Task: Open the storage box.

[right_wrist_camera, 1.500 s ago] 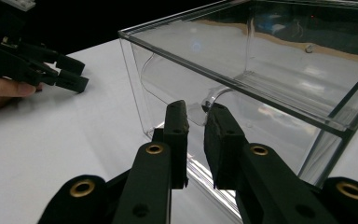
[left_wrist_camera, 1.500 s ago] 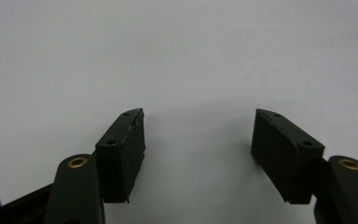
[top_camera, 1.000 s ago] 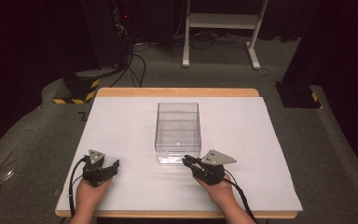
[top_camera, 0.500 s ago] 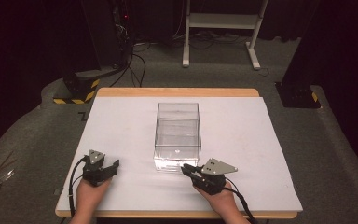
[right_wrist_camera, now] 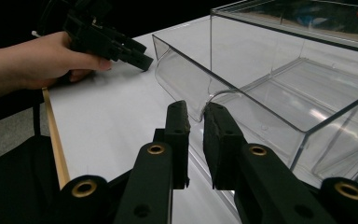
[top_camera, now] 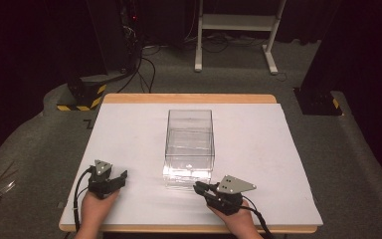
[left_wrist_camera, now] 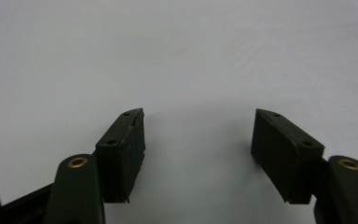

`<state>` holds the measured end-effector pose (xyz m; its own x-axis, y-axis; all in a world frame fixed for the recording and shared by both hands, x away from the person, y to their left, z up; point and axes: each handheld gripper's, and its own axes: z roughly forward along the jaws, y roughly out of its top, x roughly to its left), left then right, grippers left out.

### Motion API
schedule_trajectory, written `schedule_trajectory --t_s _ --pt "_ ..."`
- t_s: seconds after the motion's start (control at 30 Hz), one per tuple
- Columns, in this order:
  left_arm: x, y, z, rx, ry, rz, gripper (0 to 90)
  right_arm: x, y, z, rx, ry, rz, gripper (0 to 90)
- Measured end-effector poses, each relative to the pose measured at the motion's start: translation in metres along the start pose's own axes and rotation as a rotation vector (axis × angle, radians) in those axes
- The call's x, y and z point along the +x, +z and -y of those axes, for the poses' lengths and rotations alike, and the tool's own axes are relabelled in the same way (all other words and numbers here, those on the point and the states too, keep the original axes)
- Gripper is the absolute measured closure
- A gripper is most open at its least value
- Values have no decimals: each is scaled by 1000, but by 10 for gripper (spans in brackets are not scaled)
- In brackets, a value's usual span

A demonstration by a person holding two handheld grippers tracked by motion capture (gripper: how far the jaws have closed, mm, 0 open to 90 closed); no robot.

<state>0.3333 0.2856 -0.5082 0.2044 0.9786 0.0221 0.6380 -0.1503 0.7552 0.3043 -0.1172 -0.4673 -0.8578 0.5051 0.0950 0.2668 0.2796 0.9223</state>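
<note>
Two handheld black two-jaw grippers sit near the front edge of a white-topped table with a light wooden rim; landmark is the clear rectangular plastic bin standing upright at the table's centre. Left of the bin, well apart from it, the left gripper rests low over the white surface in a person's left hand, grey three-cornered plate on top, cable looping off its left side. Its own view shows the jaws wide apart, bare white table between them, nothing held. Right gripper view also catches that hand and gripper off to the left of the bin's near corner, not touching it. Bin is open-topped, looks empty apart from glare on its floor, with a scooped lower front lip facing the person. Just in front of the bin's right front corner, the right gripper points left toward the lip, held in the right hand. In the right gripper view its jaws are nearly closed with a narrow gap, tips right at the bin's curved front lip; cannot tell if they pinch the plastic edge or just sit against it.
</note>
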Motion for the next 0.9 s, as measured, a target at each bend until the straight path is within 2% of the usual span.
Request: schedule_trajectory --t_s 0.2,0.37,0.5,0.53,0.57,0.6,0.63,0.67,0.7,0.8,0.83,0.87,0.9 --pt "0 0 0 0 2 0 351 5 -3 2 12 -11 -8 800" --pt "0 0 0 -1 1 0 352 9 -4 3 17 -27 5 792" --pt "0 -1 0 -3 9 5 369 8 -11 2 -7 -28 21 784" --pt "-2 -1 0 -8 8 11 388 8 -15 1 -16 -31 33 779" --pt "-4 -2 0 -9 30 8 432 7 -22 1 -28 -28 59 770" --pt "-4 -2 0 -9 30 8 453 7 -22 1 -28 -28 59 770" --pt "-6 -3 0 -10 32 11 453 5 -25 1 -30 -27 75 766" --pt "-7 -3 0 -13 32 16 494 4 -28 1 -37 -27 94 760" --pt "-8 -3 1 -12 18 34 515 3 -31 2 -46 -27 109 755" --pt "-17 -4 -1 -16 10 79 575 -1 -38 4 -61 -17 153 751" --pt "-24 -5 -3 -23 23 105 610 -3 -41 4 -63 -16 187 752" --pt "-24 -5 -3 -23 23 105 625 -3 -41 4 -63 -16 187 752" --pt "-31 -6 -5 -34 35 120 625 -4 -42 4 -66 -10 194 753"
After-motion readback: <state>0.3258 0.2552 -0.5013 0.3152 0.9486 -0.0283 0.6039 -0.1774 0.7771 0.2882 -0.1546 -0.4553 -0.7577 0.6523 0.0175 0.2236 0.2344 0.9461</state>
